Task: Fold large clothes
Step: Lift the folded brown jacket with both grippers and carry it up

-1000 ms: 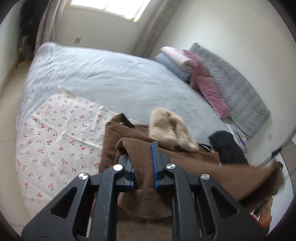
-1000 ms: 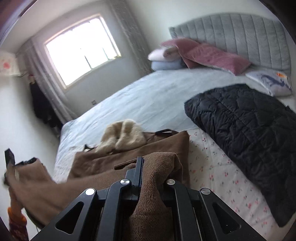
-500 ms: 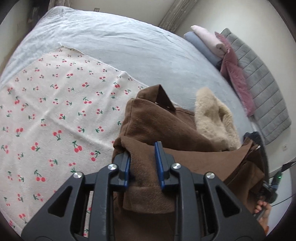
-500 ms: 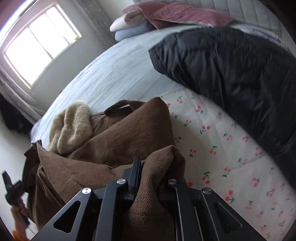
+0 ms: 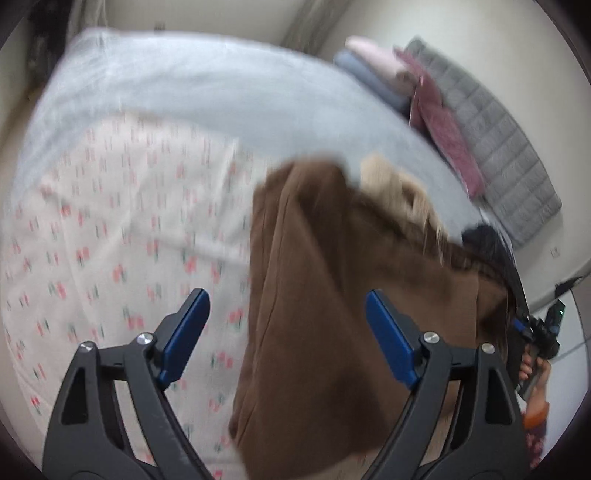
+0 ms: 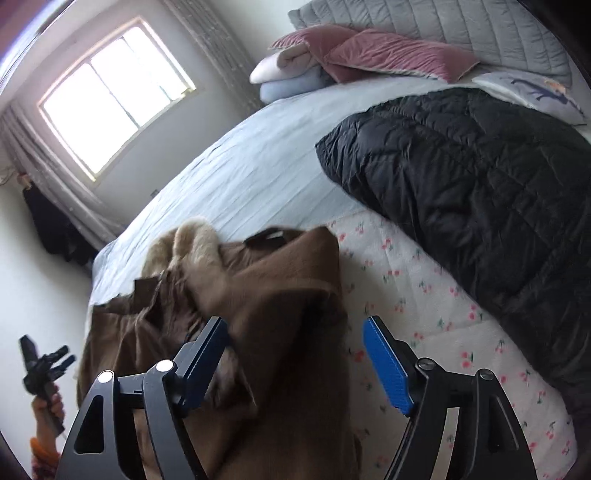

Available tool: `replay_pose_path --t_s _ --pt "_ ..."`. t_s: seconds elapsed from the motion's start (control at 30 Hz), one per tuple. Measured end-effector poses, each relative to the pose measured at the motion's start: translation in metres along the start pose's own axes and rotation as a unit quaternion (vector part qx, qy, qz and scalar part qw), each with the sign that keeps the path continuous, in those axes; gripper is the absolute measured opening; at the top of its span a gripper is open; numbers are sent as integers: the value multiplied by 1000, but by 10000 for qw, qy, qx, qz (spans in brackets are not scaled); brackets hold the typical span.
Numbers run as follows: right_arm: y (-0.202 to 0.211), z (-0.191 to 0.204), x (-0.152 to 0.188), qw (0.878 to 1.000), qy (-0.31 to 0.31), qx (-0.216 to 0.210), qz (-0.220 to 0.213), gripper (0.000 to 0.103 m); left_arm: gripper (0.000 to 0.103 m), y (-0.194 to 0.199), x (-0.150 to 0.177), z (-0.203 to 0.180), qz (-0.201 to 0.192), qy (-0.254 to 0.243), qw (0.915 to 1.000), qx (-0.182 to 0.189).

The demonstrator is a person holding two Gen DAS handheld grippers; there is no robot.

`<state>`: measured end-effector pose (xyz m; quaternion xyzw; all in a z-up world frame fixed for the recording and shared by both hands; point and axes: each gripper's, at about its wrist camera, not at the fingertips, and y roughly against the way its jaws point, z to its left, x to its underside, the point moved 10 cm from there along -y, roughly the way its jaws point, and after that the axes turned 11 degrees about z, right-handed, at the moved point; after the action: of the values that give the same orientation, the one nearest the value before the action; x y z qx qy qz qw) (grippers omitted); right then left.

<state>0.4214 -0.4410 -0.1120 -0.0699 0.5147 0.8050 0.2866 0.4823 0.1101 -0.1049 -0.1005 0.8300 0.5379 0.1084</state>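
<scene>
Since a moment ago you've let go: both the left gripper [image 5: 284, 332] and right gripper [image 6: 295, 354] now gape wide and hold nothing, the brown coat [image 5: 332, 295] dropped in a heap on the cherry-print sheet [image 5: 110, 221] by the bed's [image 6: 258, 155] near edge. You're between folds; next, I'd judge, regrip an outer edge and spread it flat, clear of the black quilted jacket [image 6: 480, 184] toward the headboard [image 6: 443, 29]

No readable text, labels or numbers anywhere.
</scene>
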Motion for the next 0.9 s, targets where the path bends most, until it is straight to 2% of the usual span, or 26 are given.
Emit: replay_pose_path --t_s 0.1,0.13,0.2,0.23,0.27,0.37,0.47,0.5,0.53,0.57,0.6,0.63,0.67,0.73,0.83,0.9 --pt "-9 -19 24 9987 -285 -198 361 79 86 -22 29 12 626 207 9971 393" --pt "-14 -24 35 9967 -422 -454 523 79 86 -27 38 13 788 254 9947 613" --pt "-25 -30 52 9910 -627 -854 819 79 86 -39 53 9 1154 315 9853 1218" --pt "-33 -31 60 9872 -702 -1027 1003 79 86 -44 58 6 1296 362 9804 1441" --pt "-39 -31 63 9844 -747 -1125 1130 79 86 -45 60 4 1313 353 9791 1511" --pt "-60 -24 73 9761 -774 -1430 1444 80 86 -52 57 -5 1218 240 9799 1560" --pt "-76 -9 67 9775 -646 -1502 1333 80 85 -59 54 -17 1086 206 9820 1529" --pt "-82 -1 63 9785 -603 -1517 1262 78 78 -62 54 -20 1018 214 9826 1537" --pt "-87 3 61 9789 -605 -1514 1232 66 61 -65 54 -22 944 249 9836 1518" --pt "-94 7 60 9796 -646 -1467 1216 47 52 -68 53 -25 854 324 9847 1484" --pt "-98 10 59 9808 -701 -1392 1173 42 41 -69 52 -27 780 374 9859 1432" --pt "-94 12 61 9827 -680 -1309 1120 35 35 -67 51 -32 652 380 9889 1276" --pt "-85 15 62 9861 -617 -1131 1044 31 33 -59 49 -39 509 314 9925 1067" --pt "-64 26 59 9897 -538 -998 868 27 26 -36 45 -51 246 197 9952 922" --pt "-7 53 46 9913 -341 -1203 419 22 22 11 37 -78 -110 99 9945 1036" --pt "29 75 44 9909 -142 -1315 266 20 21 40 40 -100 -273 -97 9951 942"
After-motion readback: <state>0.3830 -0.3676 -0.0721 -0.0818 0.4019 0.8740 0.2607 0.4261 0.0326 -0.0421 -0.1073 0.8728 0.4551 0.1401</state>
